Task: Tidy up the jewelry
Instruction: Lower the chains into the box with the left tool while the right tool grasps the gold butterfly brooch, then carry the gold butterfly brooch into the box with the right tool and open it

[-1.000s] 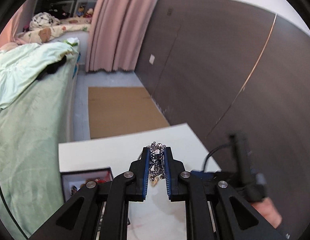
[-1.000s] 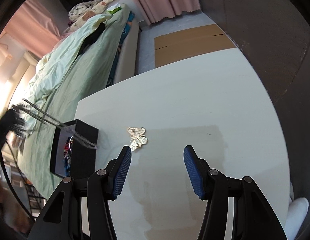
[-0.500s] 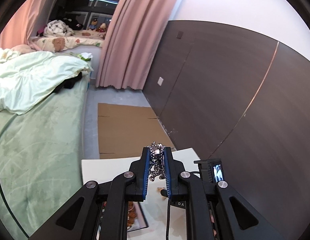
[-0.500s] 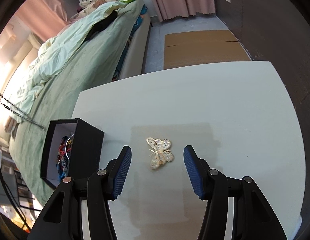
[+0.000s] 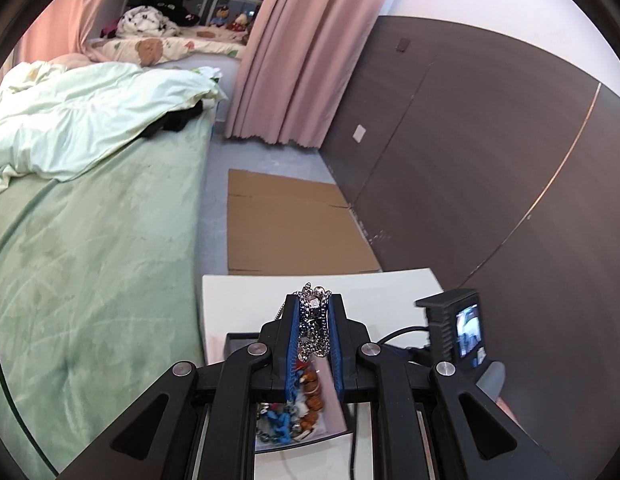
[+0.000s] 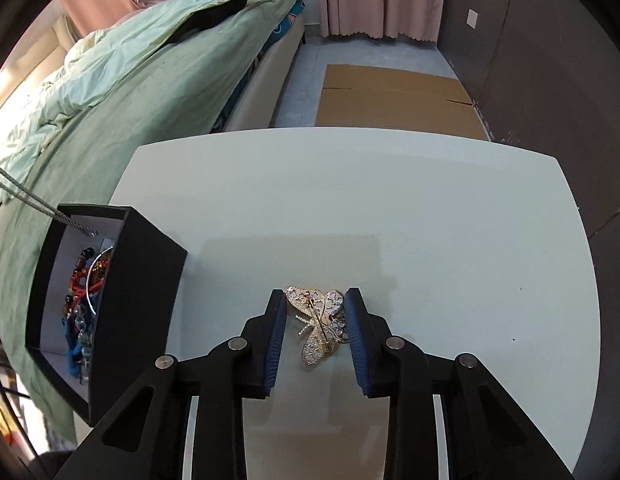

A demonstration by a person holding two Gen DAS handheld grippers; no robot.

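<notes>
While the left gripper [image 5: 314,322] pinches a chain [image 5: 313,330] above the box [image 6: 140,300], the right gripper's [image 6: 314,334] jaws close around a brooch [image 6: 319,326].
The brooch lies mid-table [image 6: 389,200], seen only from the right wrist; no writing is legible.

Left gripper [image 5: 314,312] is clamped nearly shut; right gripper [image 6: 315,320] jaws are closing.

the chain [image 5: 314,326] looks like shiny silver metal, bunched between ribbed blue pads [image 5: 292,344] on matt black plastic fingers. lower centre of the right wrist view, the butterfly brooch [image 6: 319,324] is pierced, glossy gold metal on a smooth, matt white table [image 6: 389,208]. the box [image 6: 138,300] at left is matt black; the bedspread [image 5: 90,260] looks soft green cloth.
</notes>
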